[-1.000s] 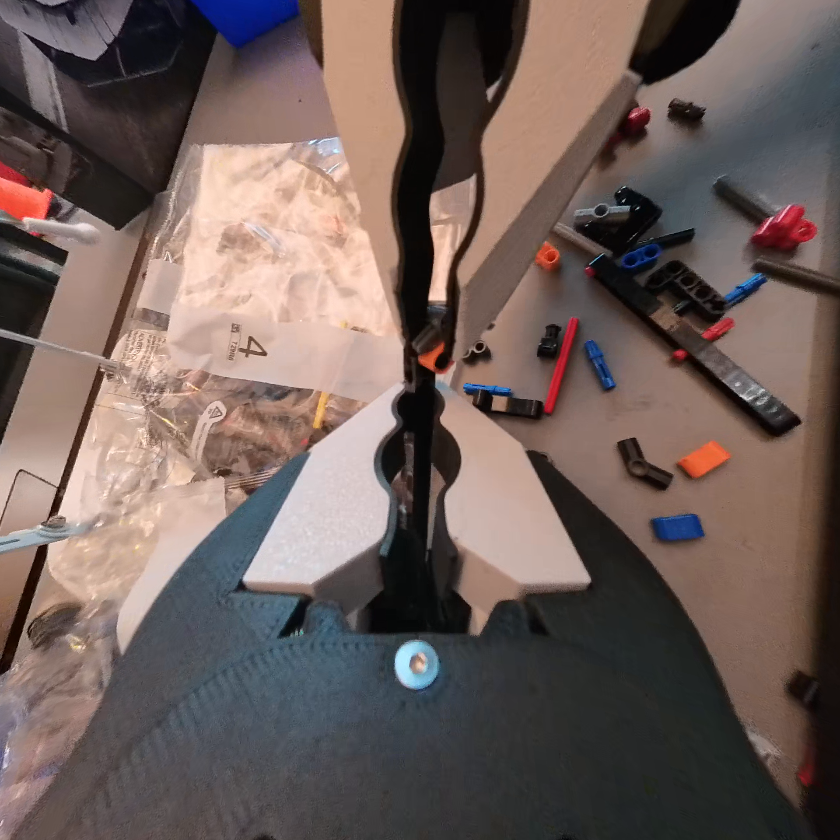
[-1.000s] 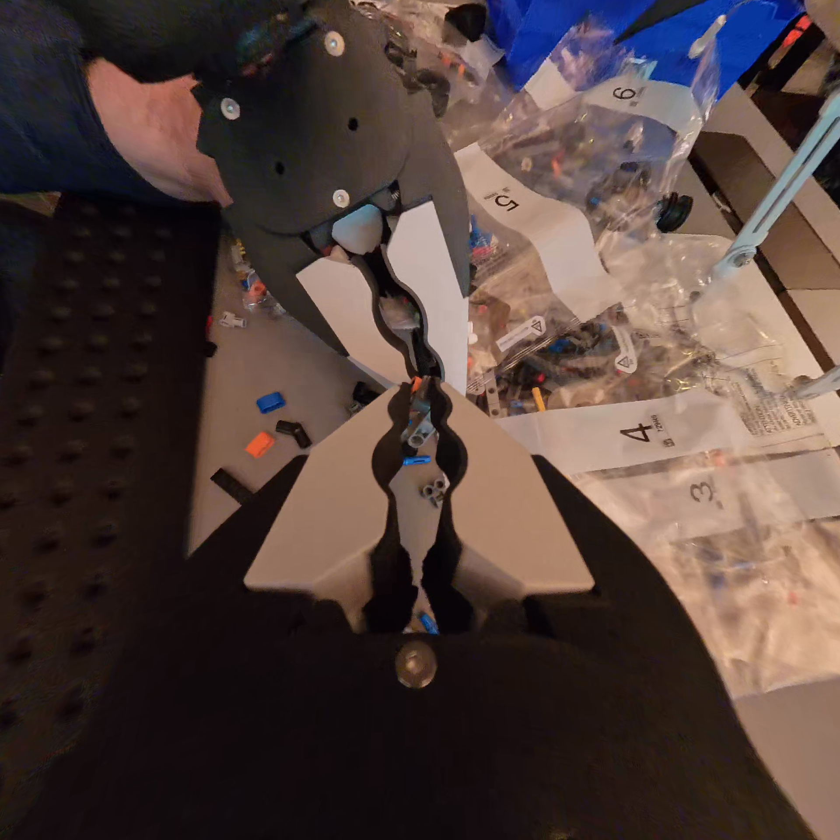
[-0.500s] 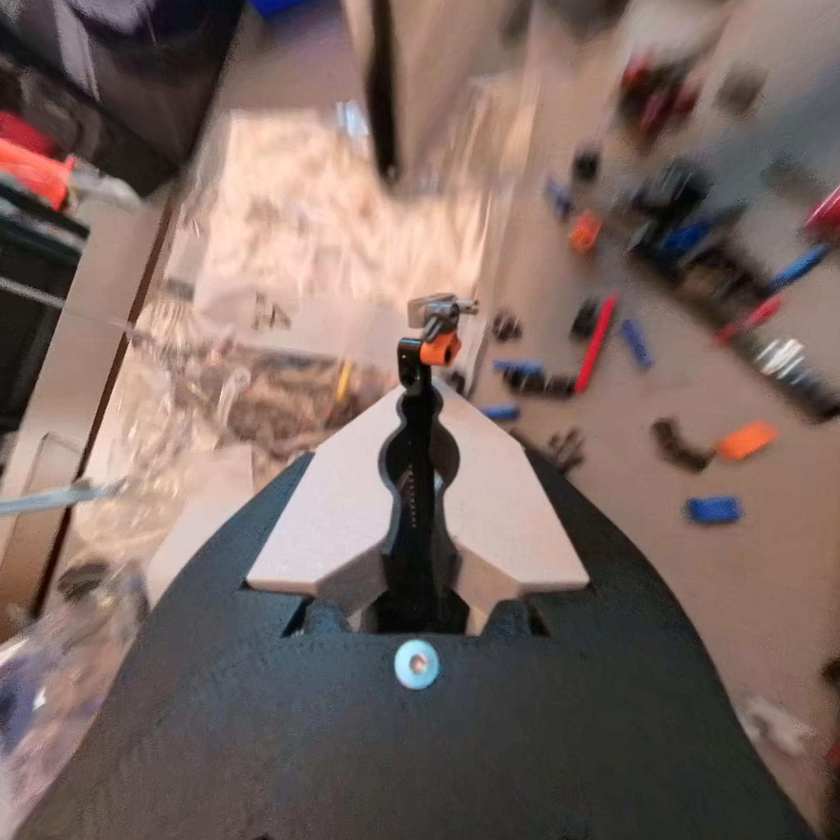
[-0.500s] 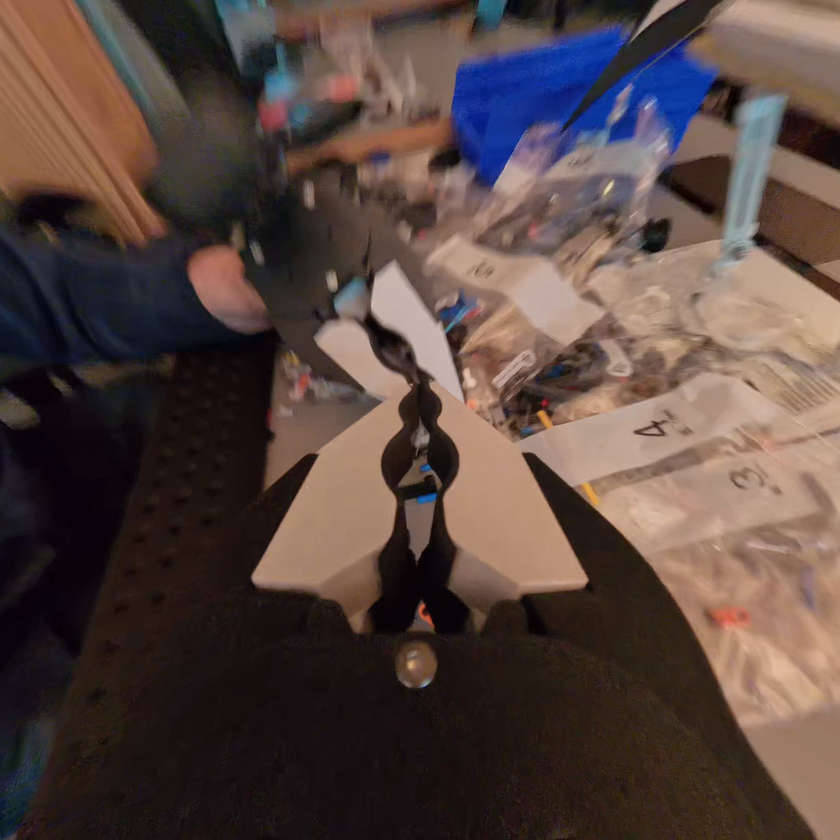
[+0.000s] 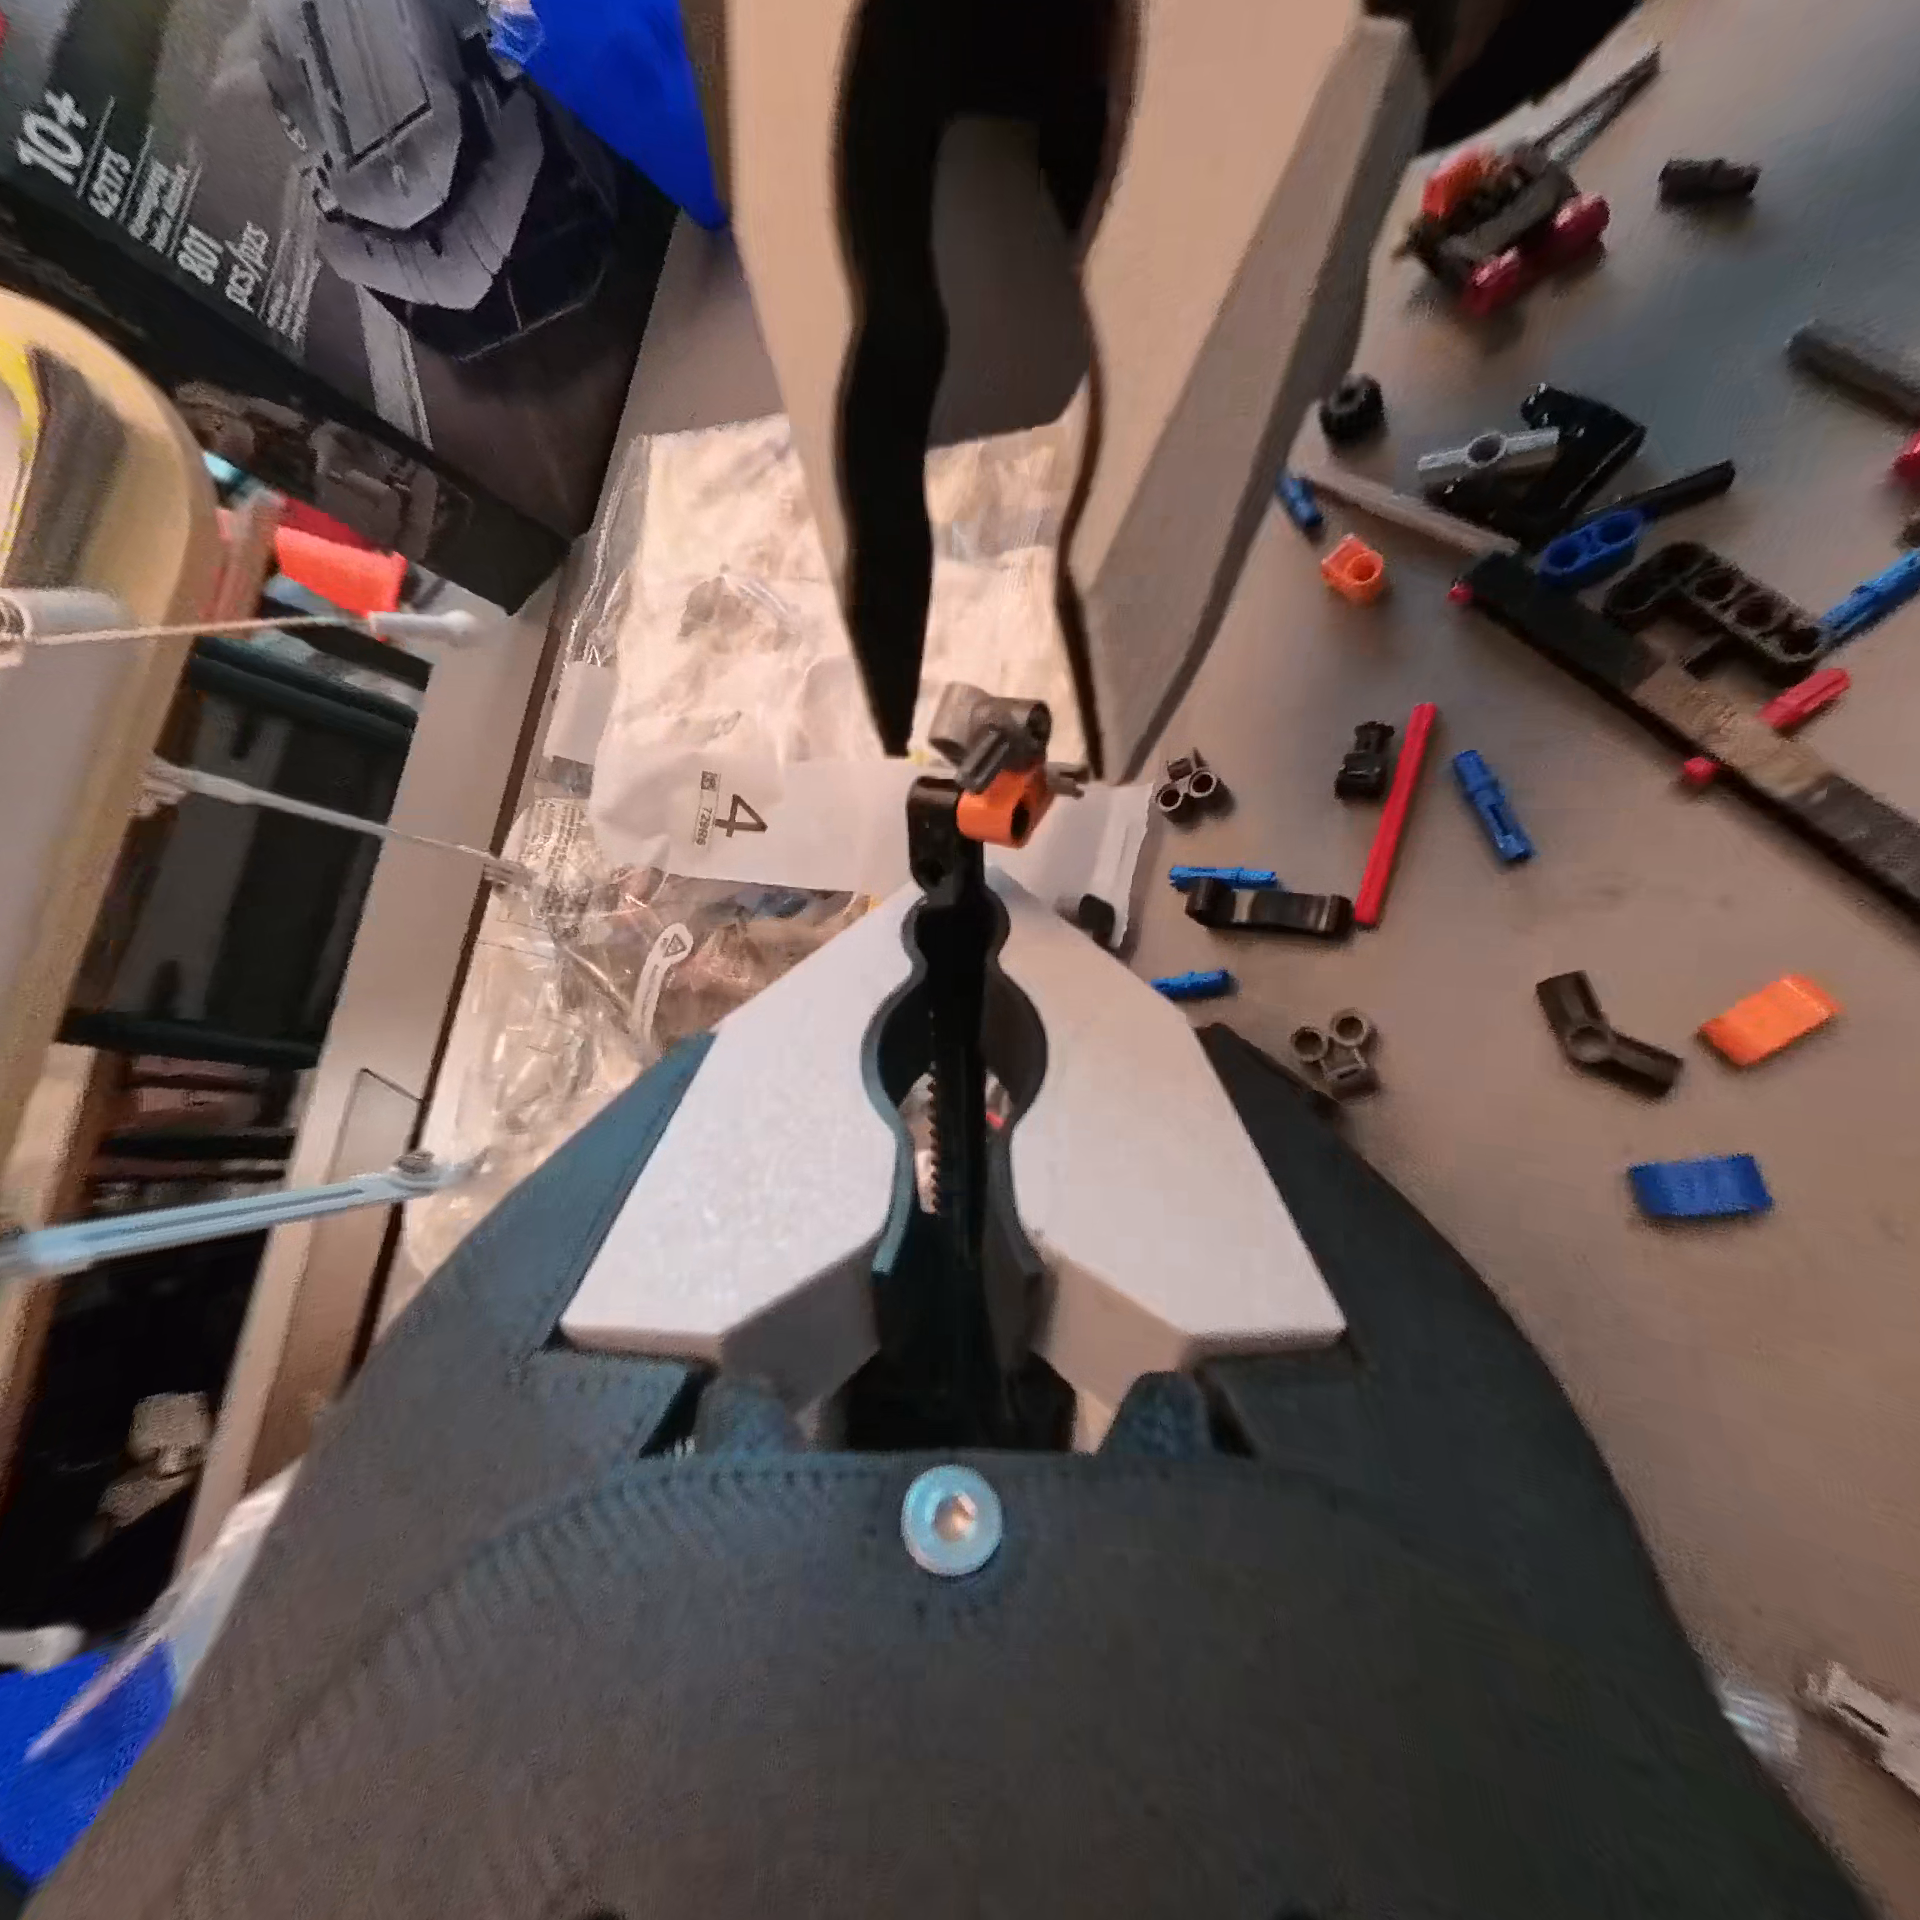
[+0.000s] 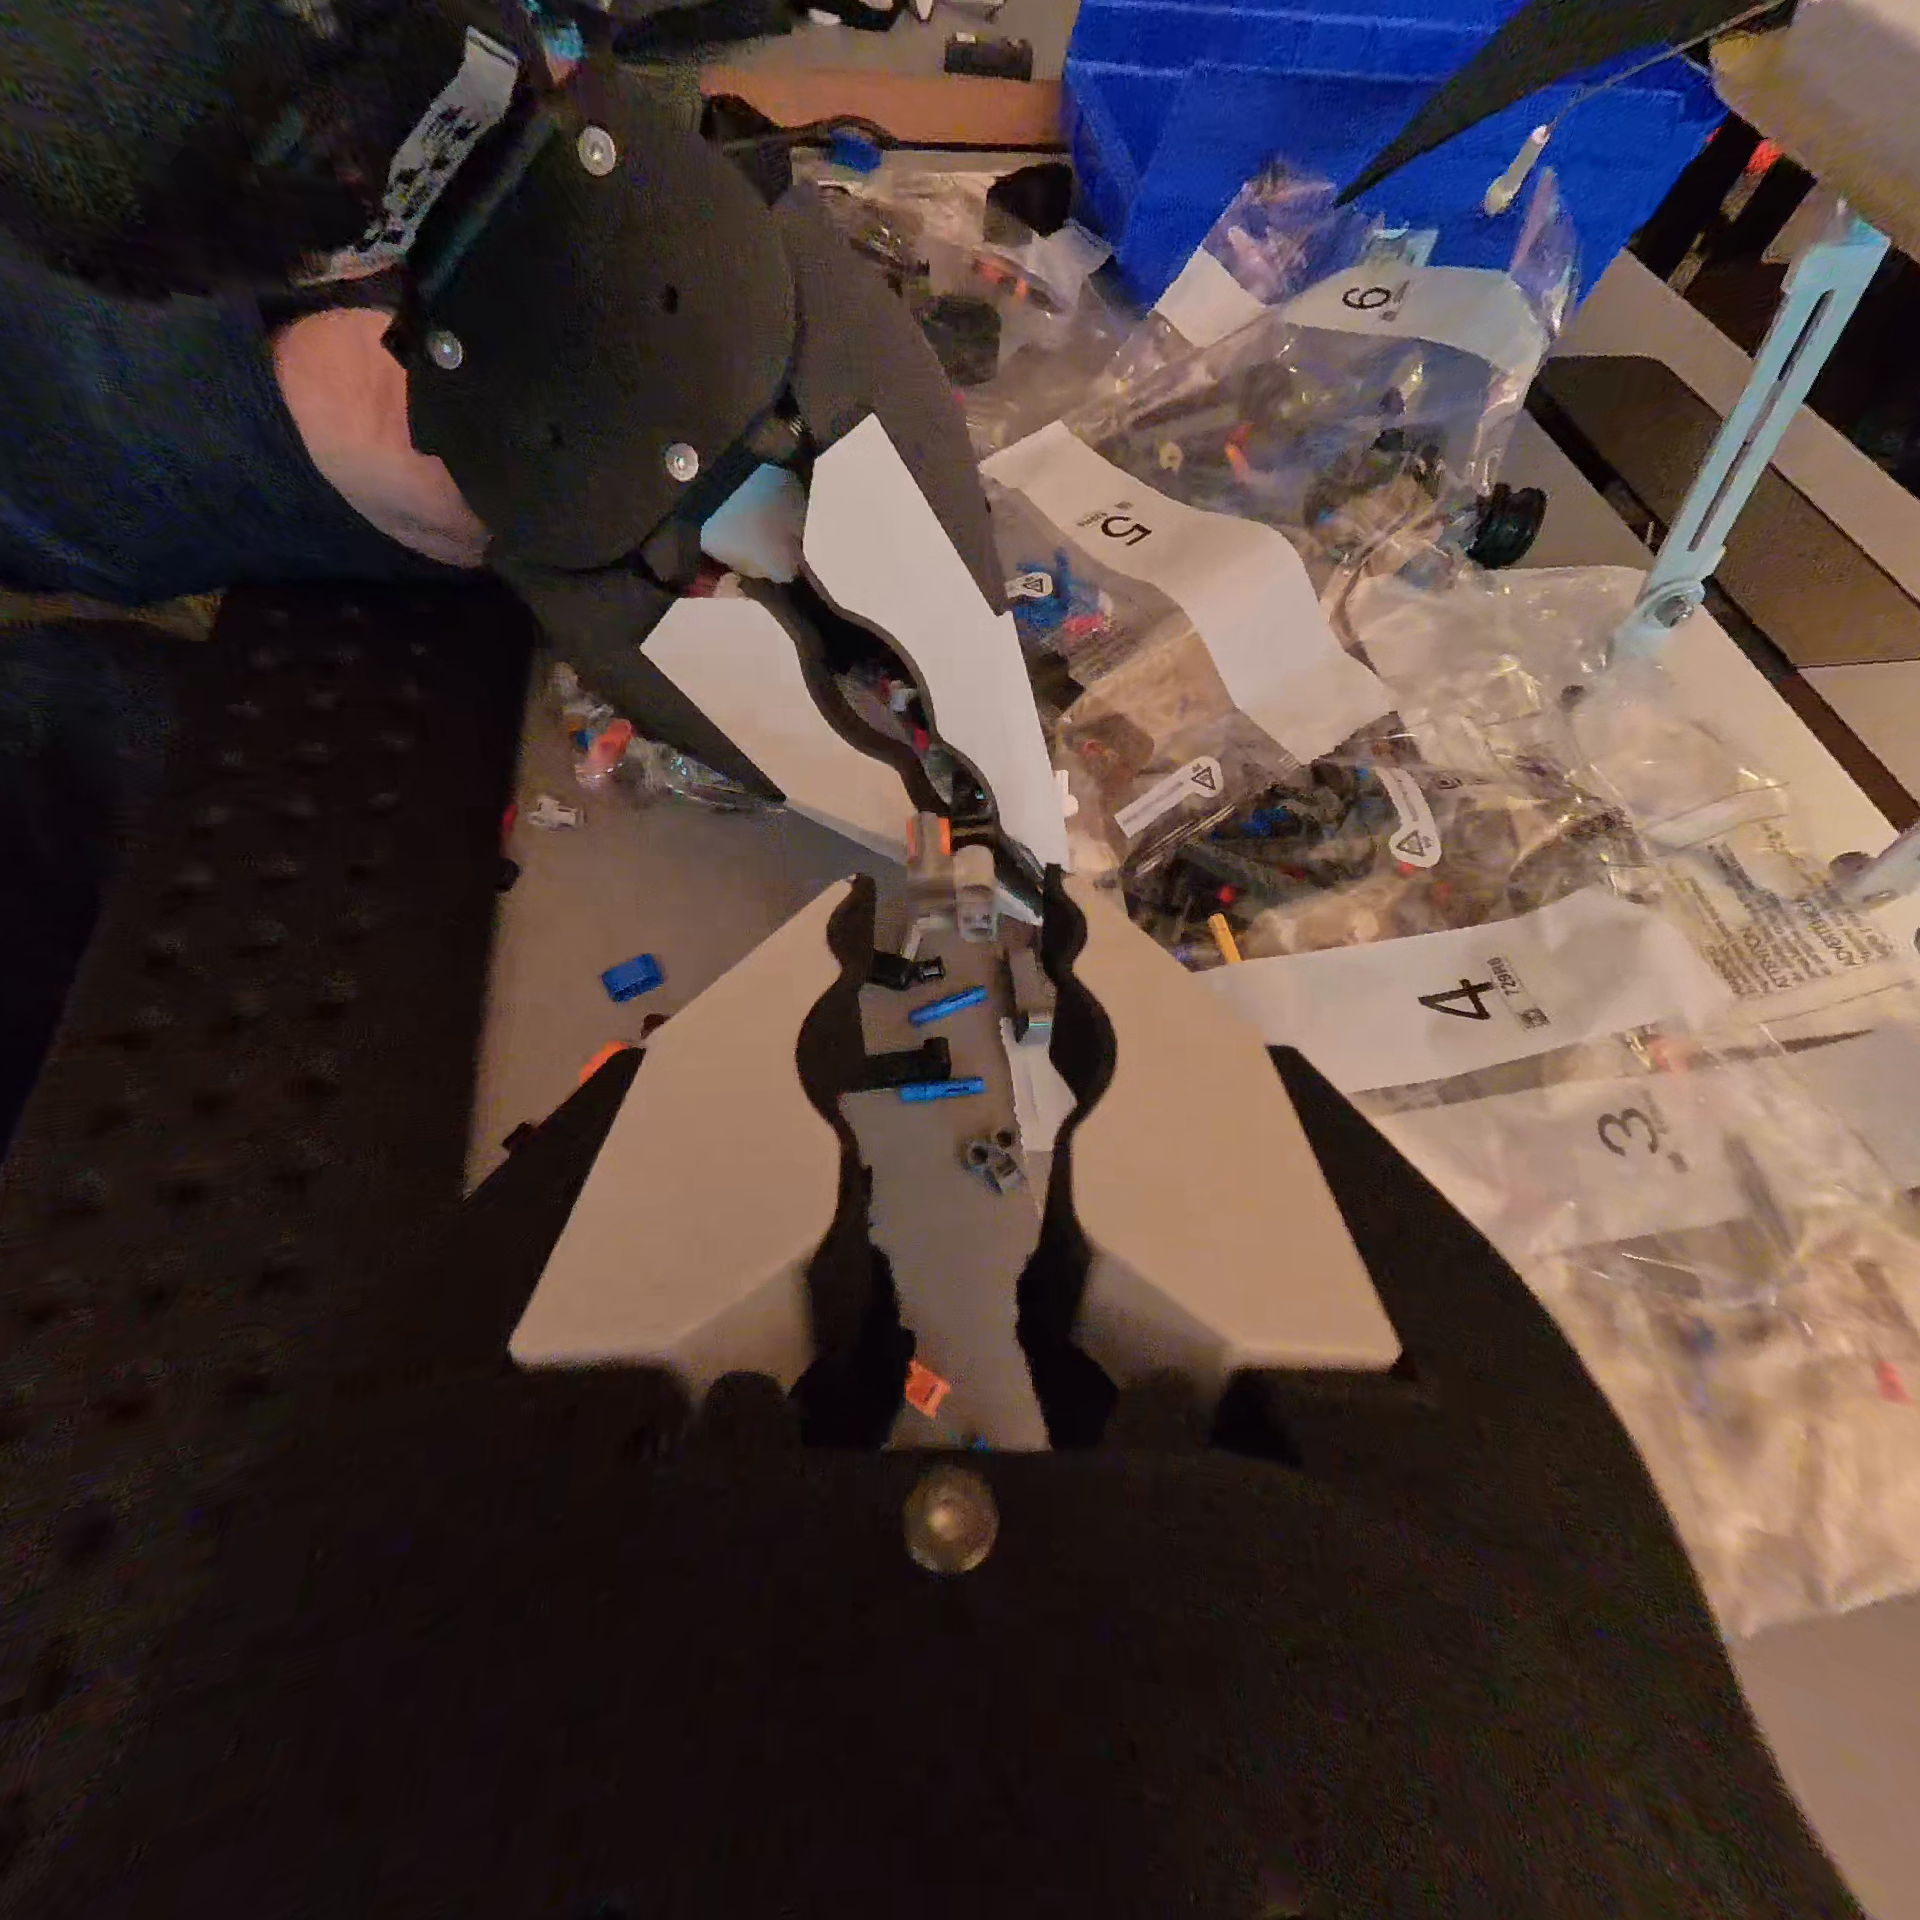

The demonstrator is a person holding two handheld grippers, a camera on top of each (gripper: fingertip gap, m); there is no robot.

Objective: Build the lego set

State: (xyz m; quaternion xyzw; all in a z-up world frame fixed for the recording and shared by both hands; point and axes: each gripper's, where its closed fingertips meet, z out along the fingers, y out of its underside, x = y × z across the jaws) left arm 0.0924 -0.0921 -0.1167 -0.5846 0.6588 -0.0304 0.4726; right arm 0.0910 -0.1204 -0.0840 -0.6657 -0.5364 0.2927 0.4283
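A thin black toothed Lego beam (image 5: 951,1049) is clamped between the closed fingers of the left gripper (image 5: 956,914), its upper end standing out past the fingertips. On that end an orange connector (image 5: 1000,812) is seated, with a small grey piece (image 5: 987,719) fixed above it. The small assembly is held above the worktop (image 5: 1558,1299), beside the numbered clear plastic bags (image 5: 727,665). The right gripper (image 6: 954,888) is seen with its fingers parted by a moderate gap and nothing gripped; its tips are placed on either side of the grey piece, and contact cannot be told. Loose pieces are scattered on the worktop at the right of the left wrist view: a red axle (image 5: 1394,812), blue pins (image 5: 1492,806), an orange tile (image 5: 1766,1018), a blue tile (image 5: 1698,1187) and a long black beam (image 5: 1704,717). A set box (image 5: 312,239) is seen at the upper left.
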